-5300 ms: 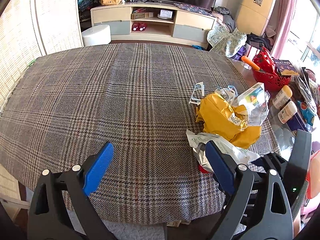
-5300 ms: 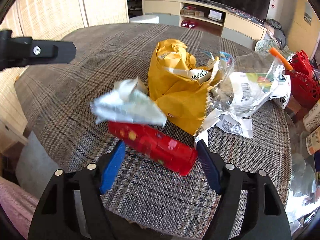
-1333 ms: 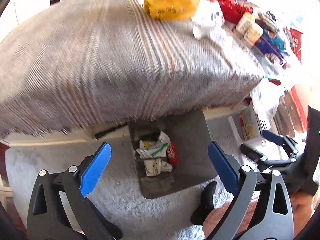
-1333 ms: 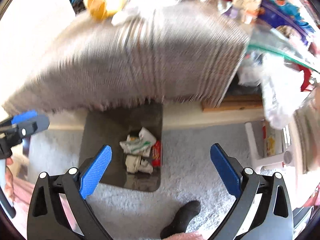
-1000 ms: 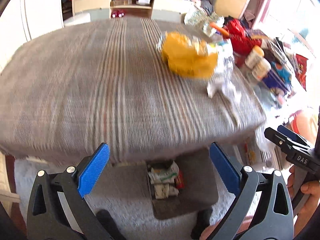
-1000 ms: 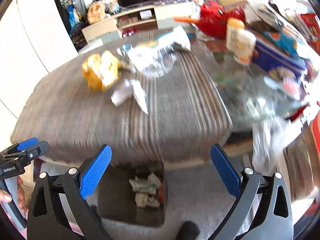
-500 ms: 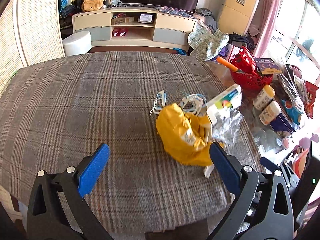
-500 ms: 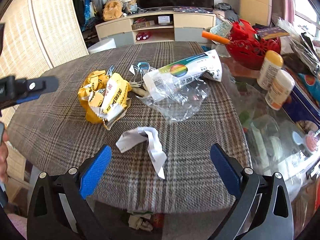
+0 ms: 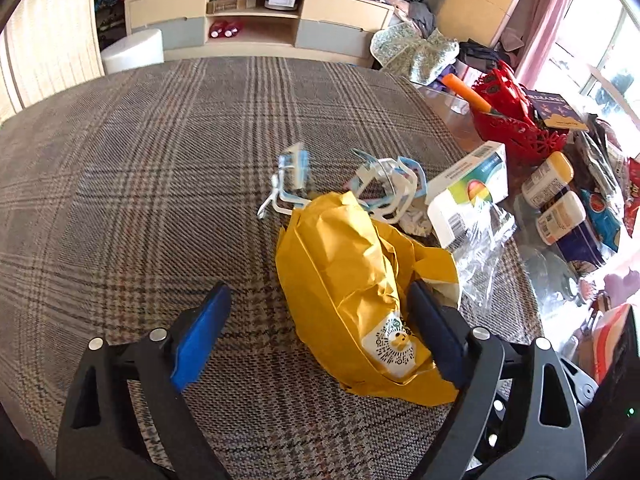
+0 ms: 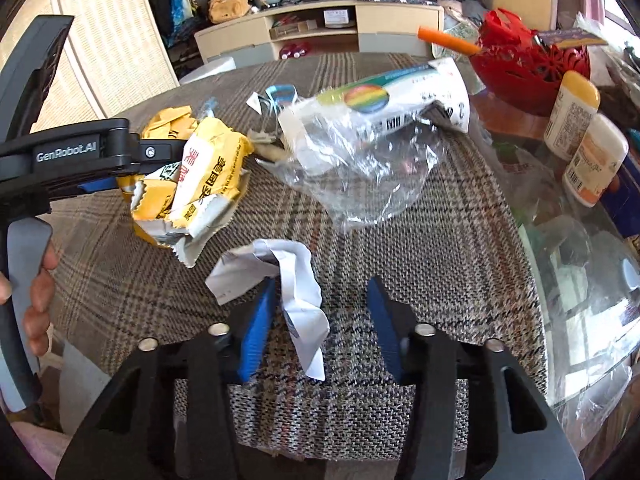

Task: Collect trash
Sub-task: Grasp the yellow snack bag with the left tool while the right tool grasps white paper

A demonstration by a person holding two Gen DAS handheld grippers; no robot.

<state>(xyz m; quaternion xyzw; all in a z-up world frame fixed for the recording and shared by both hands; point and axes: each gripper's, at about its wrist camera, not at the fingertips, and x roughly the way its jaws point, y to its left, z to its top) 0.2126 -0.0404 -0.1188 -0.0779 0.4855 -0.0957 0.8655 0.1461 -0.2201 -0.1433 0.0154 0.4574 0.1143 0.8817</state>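
My left tongs (image 9: 316, 322) stand apart low in the left view, their jaws on either side of the yellow bag (image 9: 360, 292). The right pad (image 9: 434, 332) touches or nearly touches the bag's right flank; the left pad (image 9: 200, 340) is off it, with plaid cloth (image 9: 140, 168) showing between. The bag lies crumpled at centre-right of that frame, a white sticker facing me. Beyond it, toward the upper middle, sit white-and-blue plastic bits (image 9: 384, 188), and to the upper right a white box (image 9: 468, 196) with clear wrap (image 9: 480, 256) spilling from it.

In the right view, my right tongs (image 10: 320, 316) are also apart at the bottom centre, with a white paper scrap (image 10: 288, 280) lying between the jaws. Its long strip hangs close to the left pad (image 10: 256, 332); whether they touch I cannot tell. The right pad is clear of it. The yellow bag (image 10: 192, 180) sits at centre-left there, with the left tongs (image 10: 100, 184) reaching in from the left edge against it. The box in its wrap (image 10: 372, 128) lies at upper centre, and a red basket (image 10: 528, 68) at the upper right.
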